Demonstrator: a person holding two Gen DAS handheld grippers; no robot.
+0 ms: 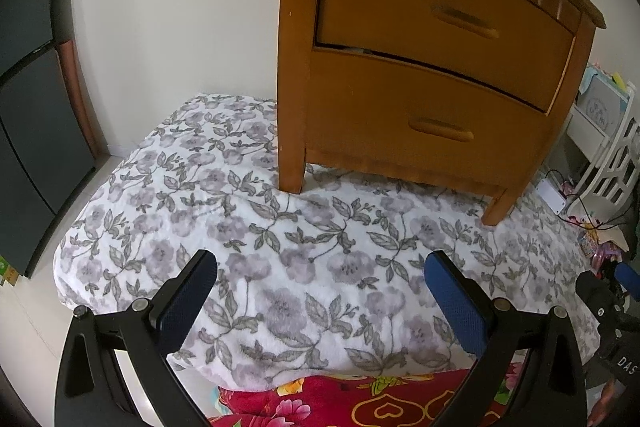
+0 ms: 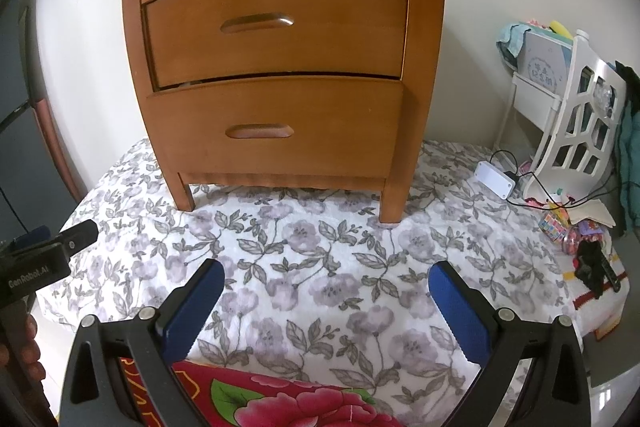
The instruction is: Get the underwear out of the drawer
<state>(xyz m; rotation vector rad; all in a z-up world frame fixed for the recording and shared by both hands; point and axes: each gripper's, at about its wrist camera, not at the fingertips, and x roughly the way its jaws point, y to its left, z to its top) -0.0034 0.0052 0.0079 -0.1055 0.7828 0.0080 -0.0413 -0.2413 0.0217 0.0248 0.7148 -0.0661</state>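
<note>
A wooden nightstand (image 2: 280, 67) with two drawers stands on a floral blanket. The upper drawer (image 2: 276, 23) and the lower drawer (image 2: 276, 131) both sit nearly closed, with a thin dark gap between them where something pale shows; no underwear is clearly visible. In the left wrist view the nightstand (image 1: 432, 67) sits to the upper right. My left gripper (image 1: 320, 267) is open over the blanket, well short of the drawers. My right gripper (image 2: 326, 275) is open too, facing the drawer fronts from a distance. The left gripper's body (image 2: 44, 259) shows at the right wrist view's left edge.
The grey floral blanket (image 2: 320, 267) covers the surface, with a red flowered cloth (image 2: 280, 403) at the near edge. A white shelf rack (image 2: 576, 115), a white box with cables (image 2: 496, 179) and small toys stand at the right. Dark cabinet doors (image 1: 32, 107) line the left.
</note>
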